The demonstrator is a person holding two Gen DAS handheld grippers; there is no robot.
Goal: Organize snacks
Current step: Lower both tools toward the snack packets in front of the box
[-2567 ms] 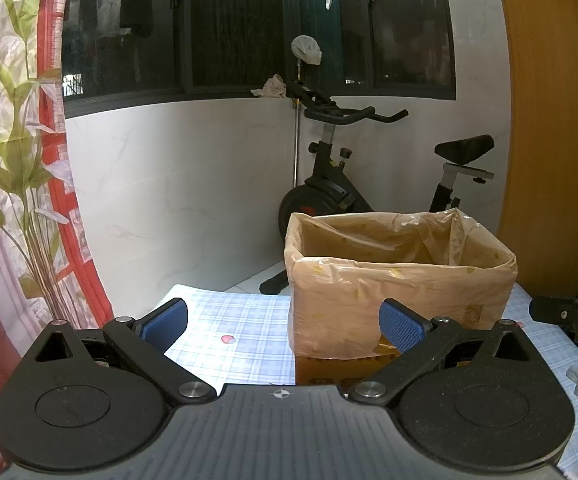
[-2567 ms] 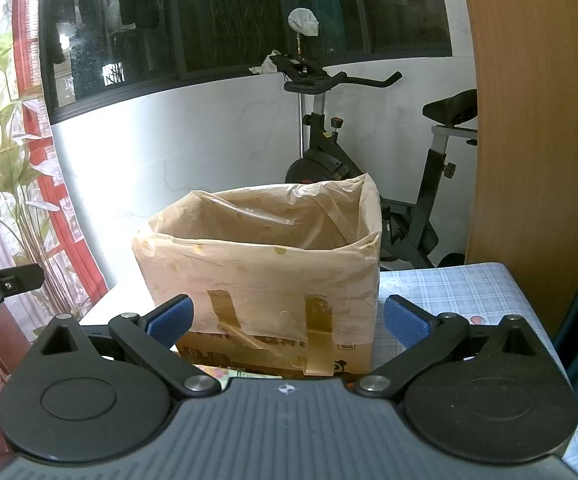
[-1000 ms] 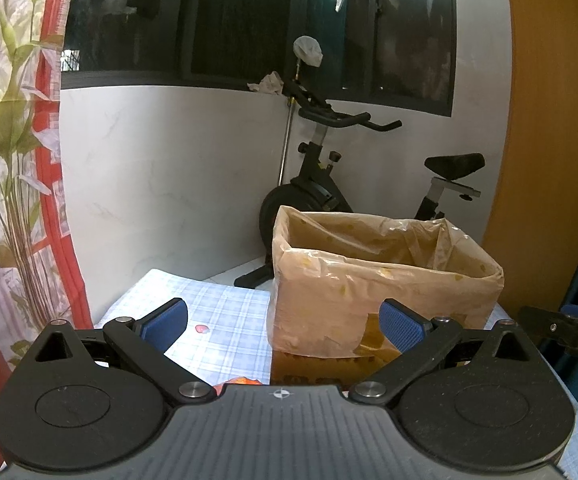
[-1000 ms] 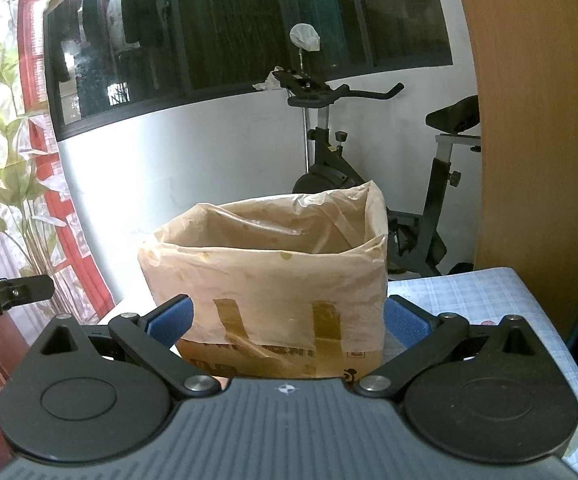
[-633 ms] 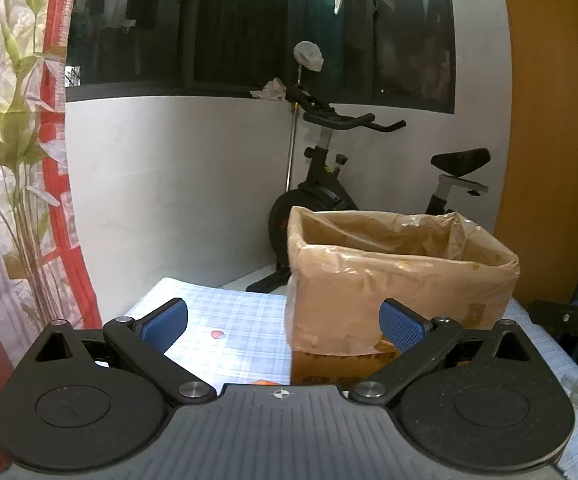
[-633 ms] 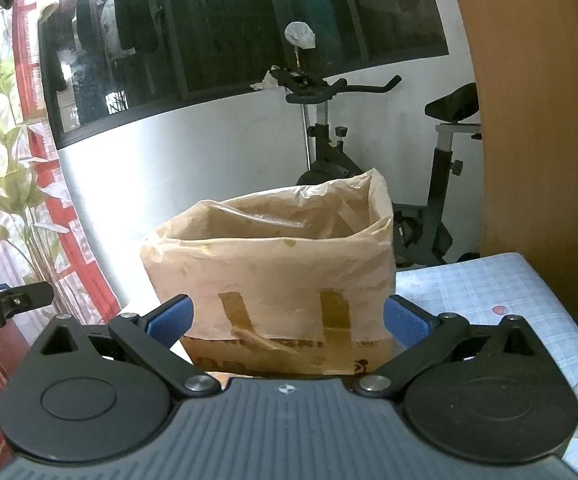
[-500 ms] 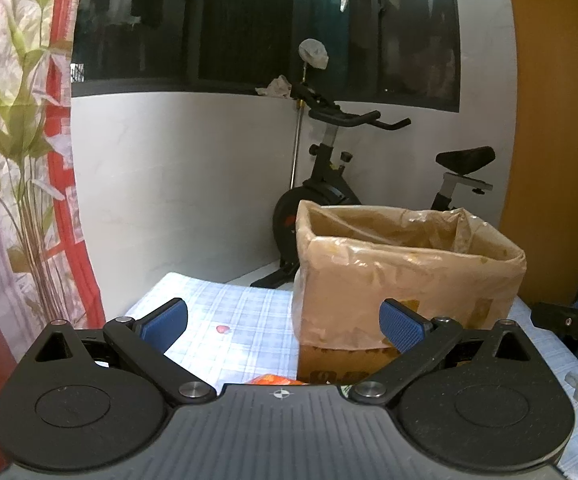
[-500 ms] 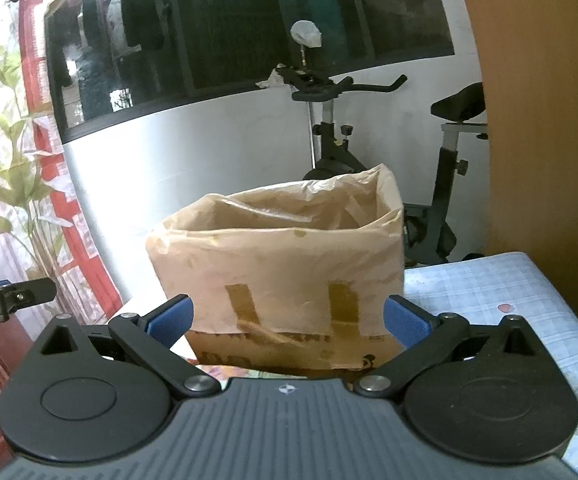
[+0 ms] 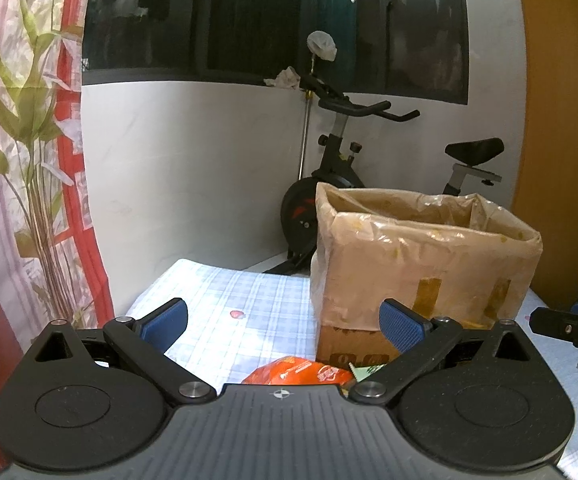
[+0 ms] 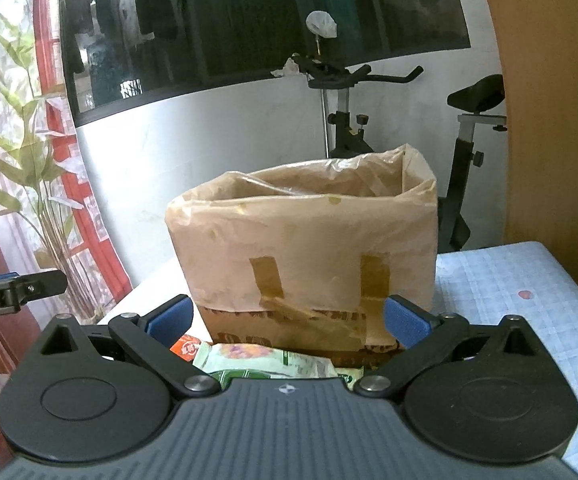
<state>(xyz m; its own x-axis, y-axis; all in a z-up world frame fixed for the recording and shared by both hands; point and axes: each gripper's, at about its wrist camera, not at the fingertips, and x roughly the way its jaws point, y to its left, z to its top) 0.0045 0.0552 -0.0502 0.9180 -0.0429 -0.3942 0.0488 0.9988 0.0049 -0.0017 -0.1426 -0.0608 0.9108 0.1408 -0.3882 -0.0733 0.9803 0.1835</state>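
I had both tools spread wide with nothing between their blue pads. The left tool (image 9: 283, 322) hung over the checked cloth (image 9: 249, 308) of the bench, its right pad in line with the near left corner of the cardboard box (image 9: 425, 264). The box stood on the cloth, open at the top, with a clear plastic liner (image 9: 429, 216) folded down over its upper walls and held by strips of brown tape. Just in front of the box, right at the edge of my left tool's body, an orange snack packet (image 9: 297, 372) lay on the cloth, with a sliver of green packet beside it.

From the right wrist view, the right tool (image 10: 287, 318) faced the box (image 10: 305, 248) squarely, its two pads framing the taped front wall. A green-and-white snack packet (image 10: 265, 362) lay on the bench between the pads and touching or nearly touching the foot of the box; I could not tell which. A red-orange packet corner (image 10: 185, 349) showed at its left.

Each tool's tip appeared at the edge of the other's view. Behind the bench stood an exercise bike (image 9: 345, 168) against a white wall, under a dark window (image 9: 273, 20), with a leaf-printed curtain (image 9: 25, 120) on the left.
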